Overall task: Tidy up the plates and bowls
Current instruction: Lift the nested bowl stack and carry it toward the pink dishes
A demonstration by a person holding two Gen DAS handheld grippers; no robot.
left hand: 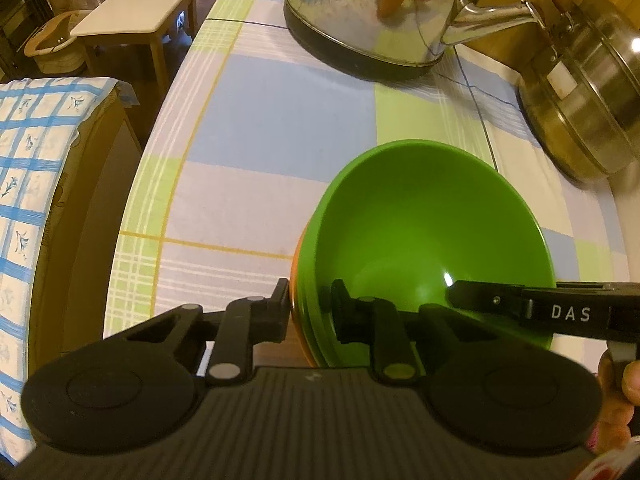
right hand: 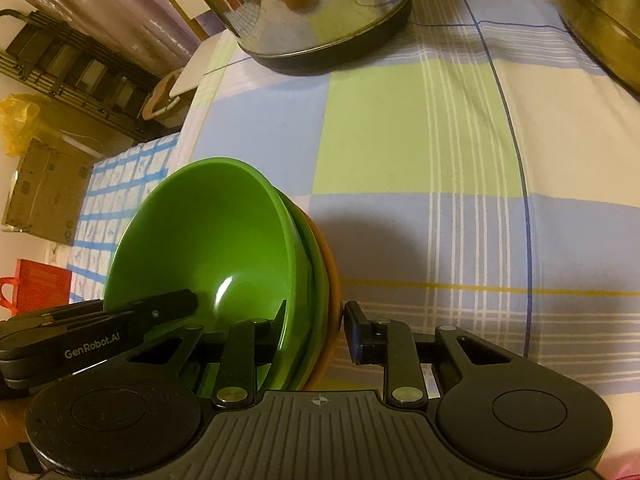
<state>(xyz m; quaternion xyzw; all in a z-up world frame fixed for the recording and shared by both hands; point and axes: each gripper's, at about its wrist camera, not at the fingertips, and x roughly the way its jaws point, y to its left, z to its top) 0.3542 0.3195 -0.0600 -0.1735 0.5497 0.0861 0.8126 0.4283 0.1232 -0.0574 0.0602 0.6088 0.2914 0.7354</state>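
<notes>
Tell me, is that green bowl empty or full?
Empty. The green bowl shows only bare glossy inside in both views. It sits nested in an orange bowl.

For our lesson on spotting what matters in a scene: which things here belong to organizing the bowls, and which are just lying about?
Part of the job:
green bowl
orange bowl nested under it
left gripper
right gripper

Just lying about:
steel kettle
steel pot
checked tablecloth
white stool

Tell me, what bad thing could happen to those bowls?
Both tongs, left and right, pinch only the rim of the stacked bowls, so the green one might slide off the orange one. A swing forward could also bump the shiny kettle.
</notes>
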